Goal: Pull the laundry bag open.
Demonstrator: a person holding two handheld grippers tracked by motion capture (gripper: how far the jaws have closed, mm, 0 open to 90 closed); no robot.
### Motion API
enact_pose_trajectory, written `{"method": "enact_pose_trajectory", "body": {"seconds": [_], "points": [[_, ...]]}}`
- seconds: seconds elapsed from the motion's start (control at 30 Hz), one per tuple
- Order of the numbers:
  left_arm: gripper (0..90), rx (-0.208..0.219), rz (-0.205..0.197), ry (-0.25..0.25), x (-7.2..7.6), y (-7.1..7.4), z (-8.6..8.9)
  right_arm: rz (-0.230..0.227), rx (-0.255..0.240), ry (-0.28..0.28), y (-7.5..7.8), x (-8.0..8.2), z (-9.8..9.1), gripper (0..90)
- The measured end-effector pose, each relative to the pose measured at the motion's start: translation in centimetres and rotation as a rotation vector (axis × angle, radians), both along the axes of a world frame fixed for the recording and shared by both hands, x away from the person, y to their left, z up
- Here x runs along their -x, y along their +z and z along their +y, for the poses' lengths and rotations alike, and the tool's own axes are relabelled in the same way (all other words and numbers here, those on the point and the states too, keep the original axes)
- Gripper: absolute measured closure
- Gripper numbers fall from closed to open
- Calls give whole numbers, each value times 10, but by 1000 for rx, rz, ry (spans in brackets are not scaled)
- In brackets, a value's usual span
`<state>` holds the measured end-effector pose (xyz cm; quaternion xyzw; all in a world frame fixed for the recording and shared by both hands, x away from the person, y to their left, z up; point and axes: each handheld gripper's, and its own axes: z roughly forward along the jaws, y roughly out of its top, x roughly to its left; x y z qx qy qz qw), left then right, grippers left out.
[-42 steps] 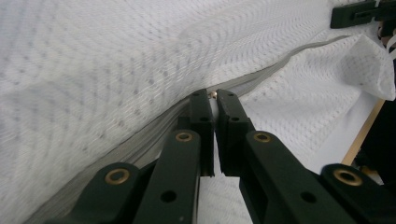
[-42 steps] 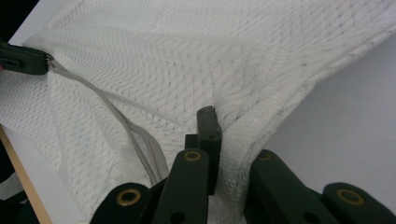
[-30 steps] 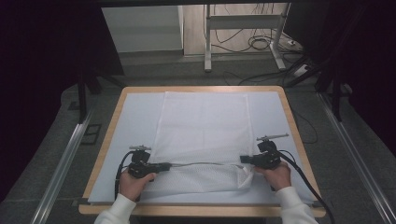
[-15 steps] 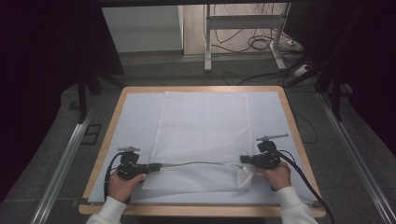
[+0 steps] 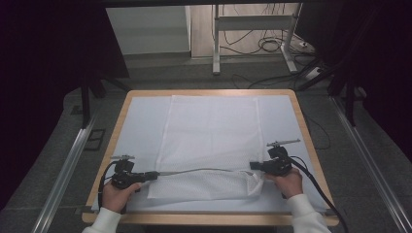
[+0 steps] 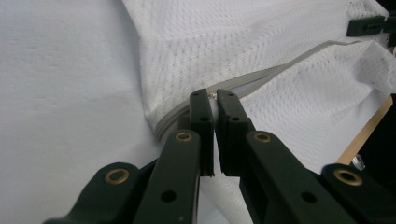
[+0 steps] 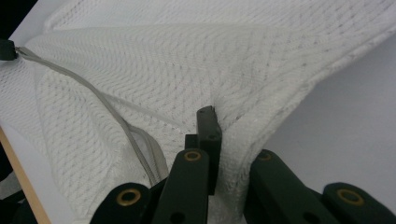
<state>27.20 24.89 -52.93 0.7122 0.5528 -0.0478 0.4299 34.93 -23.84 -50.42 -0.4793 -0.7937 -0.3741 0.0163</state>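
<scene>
A white mesh bag [image 5: 211, 131] lies flat on the white-covered table [image 5: 145, 121], and a grey zipper [image 5: 204, 171] runs across its near end. My left gripper [image 5: 153, 174] sits at the bag's near left corner, shut on the small metal zipper pull [image 6: 214, 95]. At the near right corner my right gripper [image 5: 253, 166] is shut on a fold of the mesh bag [image 7: 243, 140], which drapes over one jaw. The grey zipper [image 7: 93, 93] stretches away from that corner toward the left gripper's tip [image 7: 7, 49].
The table's wooden rim [image 5: 209, 92] frames the white cover. Metal rails [image 5: 68, 170] run along both sides on the floor. Cables and a metal stand [image 5: 252, 43] lie beyond the far edge. A cable [image 5: 316, 184] trails from the right gripper.
My left gripper has slid leftward along the bag's near end with the zipper pull, to the bag's left corner. The right gripper has stayed where it was.
</scene>
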Motion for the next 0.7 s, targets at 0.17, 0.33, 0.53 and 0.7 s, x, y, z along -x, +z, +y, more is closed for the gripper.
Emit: {"method": "enact_pose_trajectory", "body": {"seconds": [0.17, 0.33, 0.53, 0.7], "points": [[867, -25, -7, 10, 1, 0, 3, 3, 1, 0, -1, 0, 0, 883], [866, -50, -6, 20, 2, -1, 6, 8, -2, 5, -2, 0, 1, 883], [866, -65, -1, 21, 1, -2, 7, 7, 2, 9, -3, -1, 2, 883], [866, -63, 3, 22, 0, -3, 8, 6, 5, 9, -3, -1, 2, 882]]}}
